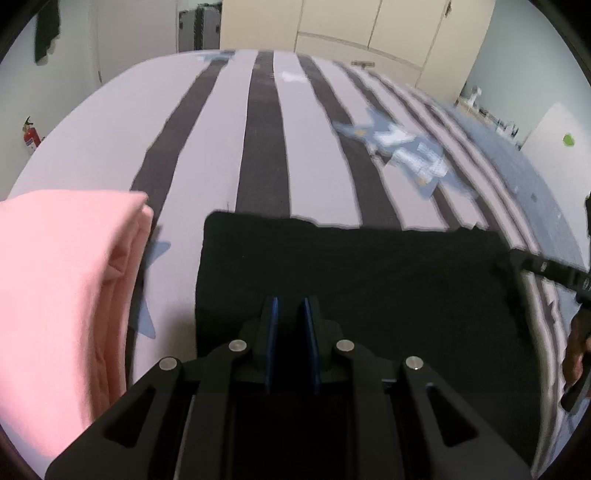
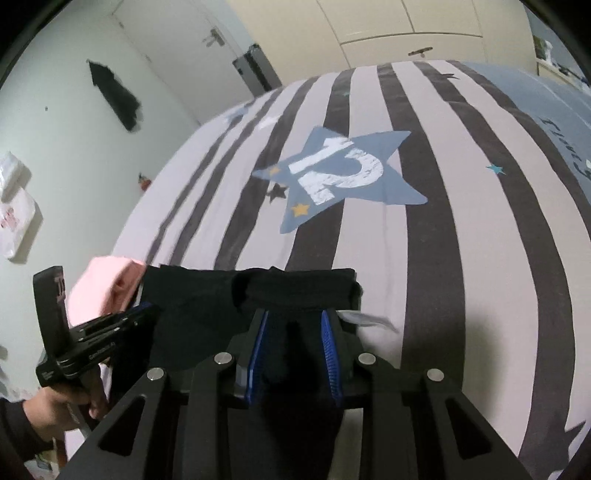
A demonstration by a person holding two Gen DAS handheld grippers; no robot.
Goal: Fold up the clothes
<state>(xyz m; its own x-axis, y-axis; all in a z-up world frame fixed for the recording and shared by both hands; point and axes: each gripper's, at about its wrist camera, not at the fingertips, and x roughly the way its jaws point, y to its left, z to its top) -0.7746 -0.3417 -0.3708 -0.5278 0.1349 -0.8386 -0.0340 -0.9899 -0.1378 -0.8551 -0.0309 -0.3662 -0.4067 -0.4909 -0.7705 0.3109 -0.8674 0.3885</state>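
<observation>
A black garment (image 1: 351, 266) lies folded into a flat rectangle on the striped bed cover (image 1: 229, 147). My left gripper (image 1: 291, 310) stands over its near edge, blue pads close together with dark cloth between them. At the garment's right edge the right gripper (image 1: 515, 258) reaches in. In the right wrist view, my right gripper (image 2: 293, 325) is shut on a bunched fold of the black garment (image 2: 207, 295), and a white tag (image 2: 365, 319) sticks out beside it. The left gripper (image 2: 147, 308), held by a hand (image 2: 62, 402), meets the garment's left edge.
A folded pink garment (image 1: 55, 295) lies on the bed just left of the black one. The cover shows a blue star with "12" (image 2: 340, 173). Beyond the bed are cream wardrobes (image 1: 369, 26), a door (image 2: 166, 44) and a fire extinguisher (image 1: 29, 136).
</observation>
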